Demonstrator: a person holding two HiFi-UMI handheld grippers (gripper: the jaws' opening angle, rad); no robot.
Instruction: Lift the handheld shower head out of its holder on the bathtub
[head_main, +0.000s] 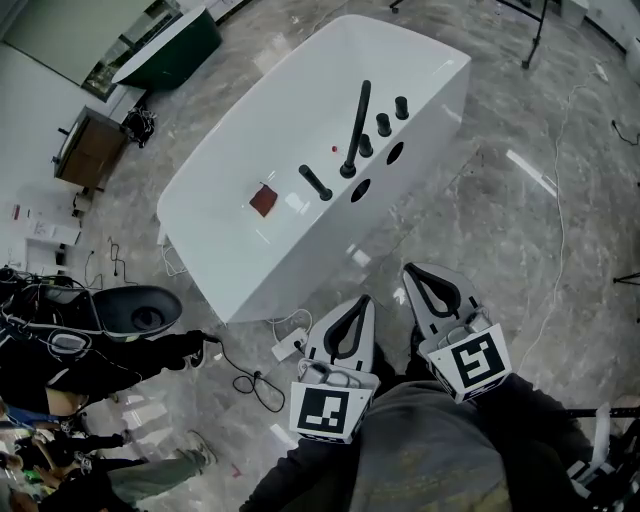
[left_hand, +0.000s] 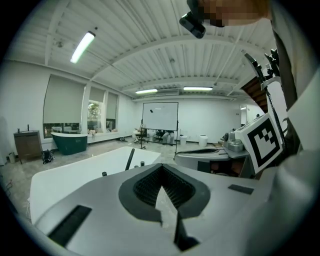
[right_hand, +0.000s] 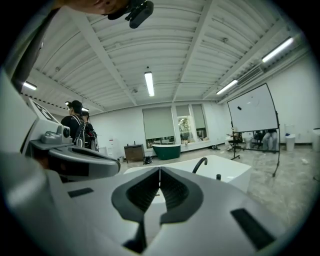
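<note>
- Your left gripper (head_main: 362, 300) and right gripper (head_main: 410, 270) are both pressed together, holding nothing.
- The handheld shower head (head_main: 315, 183) stands on the near bathtub (head_main: 240, 250) rim, well ahead and slightly left; the left gripper looks better aligned.

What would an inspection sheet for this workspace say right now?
Surface: grey marble floor, shiny.
Job's things: white bathtub; black handheld shower head resting on the rim, beside the spout.
Clutter: reddish square on the bathtub.
Grippers: left gripper and right gripper both shut, empty, short of the bathtub.
Cables: power strip and black cable on the floor.
Surroundings: green tub, wooden cabinet, people at lower left.
</note>
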